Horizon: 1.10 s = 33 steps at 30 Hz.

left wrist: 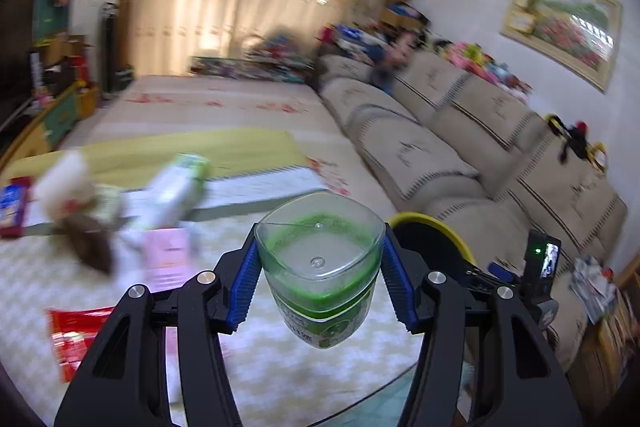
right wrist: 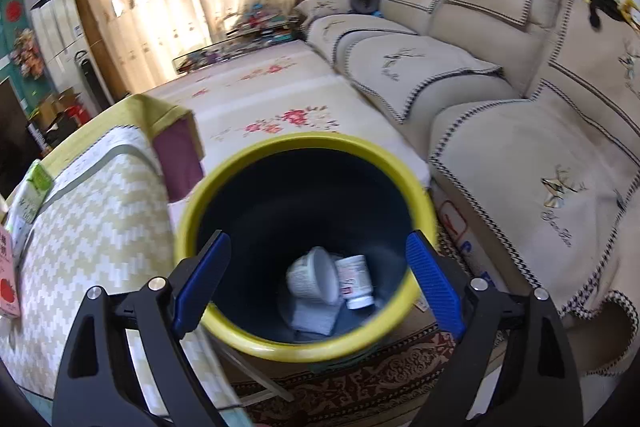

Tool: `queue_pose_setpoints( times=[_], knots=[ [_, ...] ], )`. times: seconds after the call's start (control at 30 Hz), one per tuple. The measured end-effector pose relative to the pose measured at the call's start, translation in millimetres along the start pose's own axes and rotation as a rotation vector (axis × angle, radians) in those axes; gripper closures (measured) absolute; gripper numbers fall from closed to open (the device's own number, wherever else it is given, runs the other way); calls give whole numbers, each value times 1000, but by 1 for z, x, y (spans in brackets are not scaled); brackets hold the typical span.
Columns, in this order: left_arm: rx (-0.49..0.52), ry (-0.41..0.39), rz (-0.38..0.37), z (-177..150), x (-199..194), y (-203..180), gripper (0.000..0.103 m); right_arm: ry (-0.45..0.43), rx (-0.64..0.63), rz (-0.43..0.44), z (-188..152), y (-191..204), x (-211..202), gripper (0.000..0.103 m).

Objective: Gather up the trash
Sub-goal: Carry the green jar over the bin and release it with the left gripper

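Bin (right wrist: pixel 304 347) with the yellow rim sits by the table, below your wide-open, empty right claw (right wrist: pixel 316 279). Your left claw (left wrist: pixel 318 275) squeezes the green cup (left wrist: pixel 320 279). Carry it over the bin, then let go.

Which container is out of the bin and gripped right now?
The green-rimmed clear plastic cup, clamped between the left gripper's blue fingers. The white cup and white bottle lie inside the yellow-rimmed bin.
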<state>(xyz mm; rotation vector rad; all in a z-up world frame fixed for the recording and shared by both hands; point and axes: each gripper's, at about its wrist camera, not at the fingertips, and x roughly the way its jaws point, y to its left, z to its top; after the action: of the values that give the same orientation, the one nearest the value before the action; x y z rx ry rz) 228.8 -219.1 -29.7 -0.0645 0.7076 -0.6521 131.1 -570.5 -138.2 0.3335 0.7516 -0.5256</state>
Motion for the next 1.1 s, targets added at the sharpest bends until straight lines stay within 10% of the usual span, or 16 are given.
queue_pose_setpoints(
  times=[0.5,0.8,1.1],
  knots=[
    [135,236,-186,-2,176,-135,47,0,98,-92,-12,-75,-4,18],
    [181,357,-166,-22,277,-181,47,27,128,-115,-22,-89,0,18],
    [162,306,-136,-15,257,-166,32,31,139,-108,-24,-88,-2,18]
  ],
)
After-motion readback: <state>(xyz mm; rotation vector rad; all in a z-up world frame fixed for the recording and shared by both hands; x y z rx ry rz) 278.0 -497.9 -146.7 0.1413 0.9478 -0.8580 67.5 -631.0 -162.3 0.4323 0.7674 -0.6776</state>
